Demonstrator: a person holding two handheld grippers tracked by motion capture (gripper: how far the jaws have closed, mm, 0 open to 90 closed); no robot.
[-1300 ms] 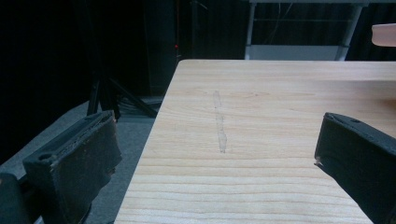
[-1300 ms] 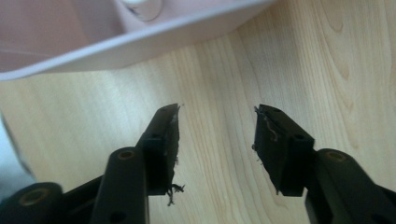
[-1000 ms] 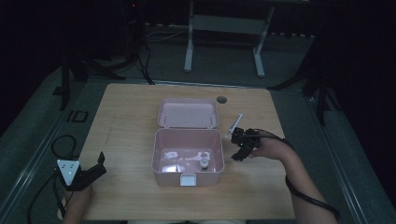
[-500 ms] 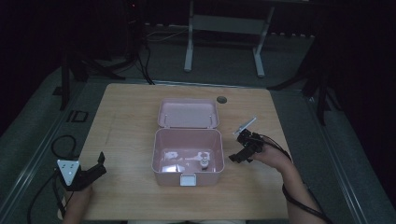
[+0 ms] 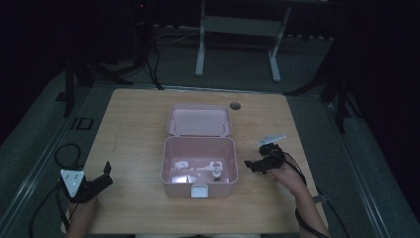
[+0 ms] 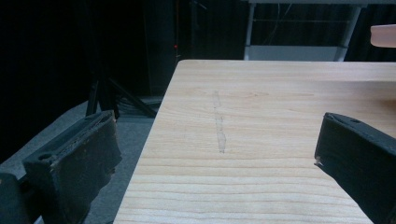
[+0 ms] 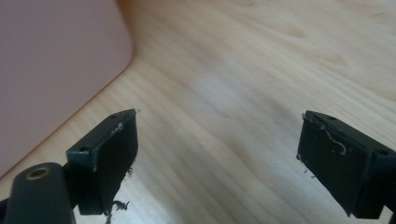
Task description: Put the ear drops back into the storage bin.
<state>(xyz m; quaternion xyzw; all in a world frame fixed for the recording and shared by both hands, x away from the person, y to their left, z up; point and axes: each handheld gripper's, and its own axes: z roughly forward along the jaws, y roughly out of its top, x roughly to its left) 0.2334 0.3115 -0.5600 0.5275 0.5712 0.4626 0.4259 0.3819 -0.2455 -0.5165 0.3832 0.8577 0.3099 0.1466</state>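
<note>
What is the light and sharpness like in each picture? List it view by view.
High view: dim, the room black, the table lit softly, with glare on the floor of the pink box. Left gripper view: the wood grain is sharp, the near jaws soft, the background dark. Right gripper view: brightest, with a pale sheen on the wood between the jaws; the box wall is blurred.
</note>
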